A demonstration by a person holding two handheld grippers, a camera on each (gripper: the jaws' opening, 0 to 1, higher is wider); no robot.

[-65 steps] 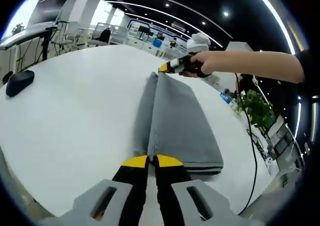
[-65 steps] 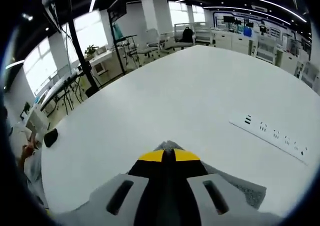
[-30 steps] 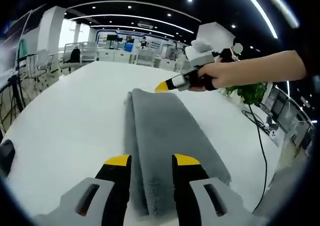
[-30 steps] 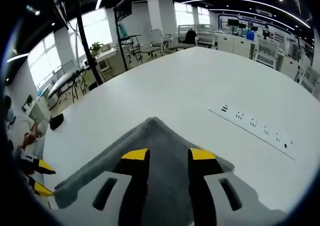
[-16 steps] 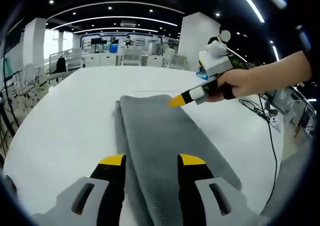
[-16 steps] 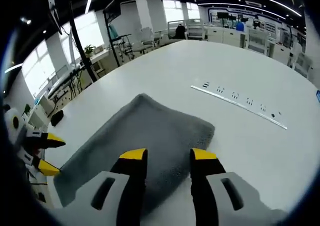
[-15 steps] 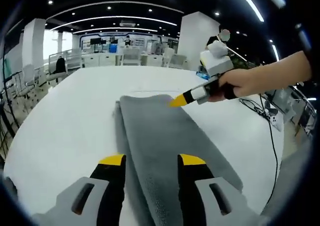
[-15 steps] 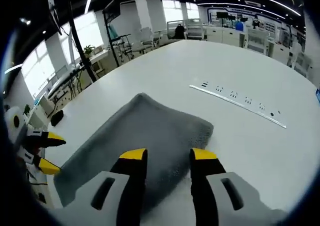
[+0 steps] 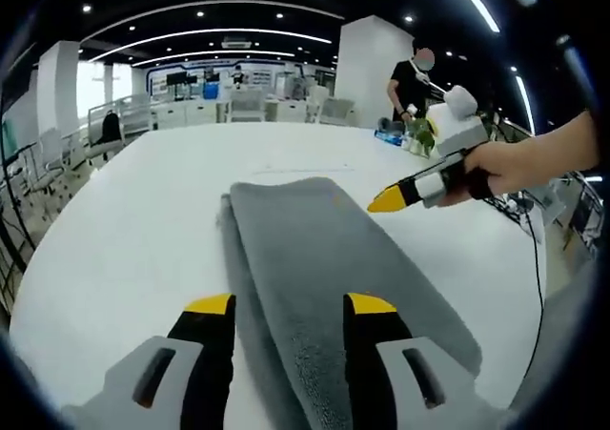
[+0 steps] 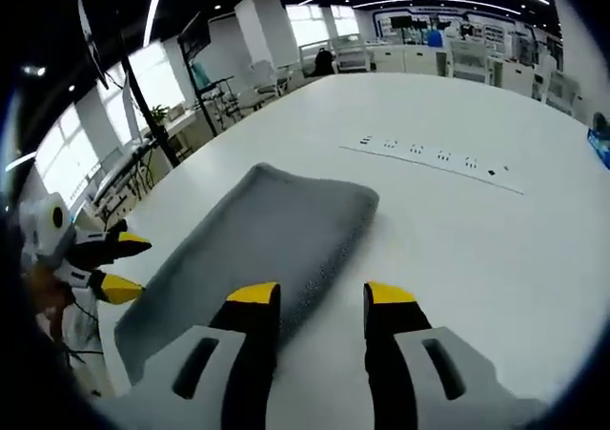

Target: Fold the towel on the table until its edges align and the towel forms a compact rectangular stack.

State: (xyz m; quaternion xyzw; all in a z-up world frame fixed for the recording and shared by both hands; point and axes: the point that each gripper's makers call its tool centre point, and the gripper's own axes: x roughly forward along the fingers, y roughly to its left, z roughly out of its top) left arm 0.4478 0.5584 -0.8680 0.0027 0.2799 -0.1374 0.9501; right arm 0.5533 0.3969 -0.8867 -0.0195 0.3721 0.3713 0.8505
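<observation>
A grey towel point(image 9: 324, 258) lies folded lengthwise into a long strip on the white table point(image 9: 124, 220). My left gripper point(image 9: 291, 306) hovers open over the strip's near end, with nothing between its yellow-tipped jaws. A hand holds my right gripper point(image 9: 386, 199) over the towel's right edge, apart from the cloth. In the right gripper view the towel point(image 10: 257, 239) stretches away to the left, and my right gripper point(image 10: 320, 296) stands open over its near edge and the bare table. The left gripper point(image 10: 119, 266) shows at the towel's far end.
A row of small dark marks point(image 10: 434, 158) runs across the table point(image 10: 496, 249) beyond the towel. A person point(image 9: 412, 77) stands past the table's far side by a plant point(image 9: 417, 136). Chairs and desks point(image 10: 276, 72) fill the room behind. Broad bare table lies left of the towel.
Both grippers were shut on the towel's ends 2.2 s ago; they have since opened and let go. The right gripper has drawn off rightward and back from the towel, which now lies flat.
</observation>
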